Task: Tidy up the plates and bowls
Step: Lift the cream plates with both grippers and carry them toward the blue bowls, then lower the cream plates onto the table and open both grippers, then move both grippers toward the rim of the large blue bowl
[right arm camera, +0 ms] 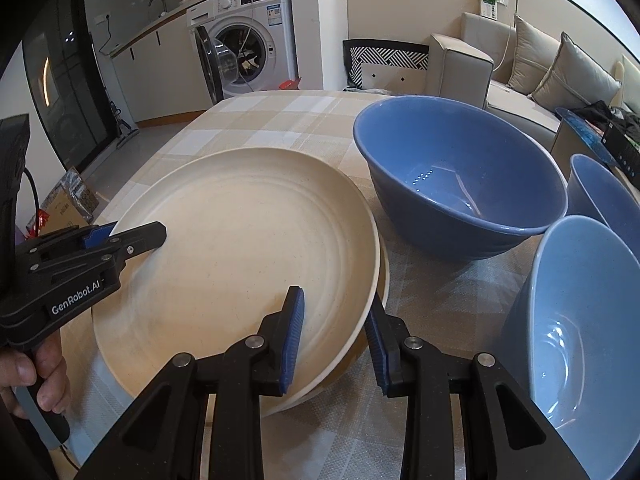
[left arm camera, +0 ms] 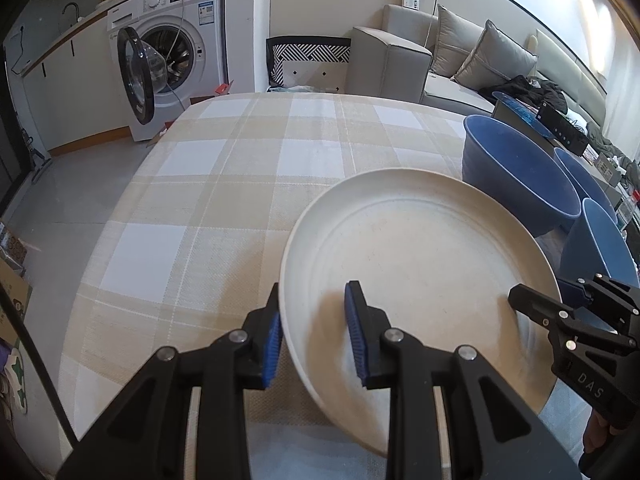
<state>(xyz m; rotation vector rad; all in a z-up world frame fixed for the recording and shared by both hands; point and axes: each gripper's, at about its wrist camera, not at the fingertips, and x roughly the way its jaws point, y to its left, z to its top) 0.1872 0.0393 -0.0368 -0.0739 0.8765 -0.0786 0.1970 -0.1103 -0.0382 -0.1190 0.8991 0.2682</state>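
Note:
A cream plate [left arm camera: 420,248] lies on another cream plate, whose rim [right arm camera: 384,272] shows under it in the right wrist view, on the checked tablecloth [left arm camera: 224,184]. My left gripper [left arm camera: 316,340] is open, its jaws straddling the top plate's near left rim. My right gripper [right arm camera: 336,344] is open, its jaws straddling the rims of the plate stack [right arm camera: 240,256] at the right. Three blue bowls stand to the right: a large dark one [right arm camera: 460,184], a lighter one [right arm camera: 568,320] and a third [right arm camera: 600,196] behind it.
The table's far edge faces a washing machine [left arm camera: 176,52] with its door open, and a grey sofa [left arm camera: 440,64] stands at the back right. The other gripper shows in each view: the right one [left arm camera: 568,316] and the left one [right arm camera: 100,248].

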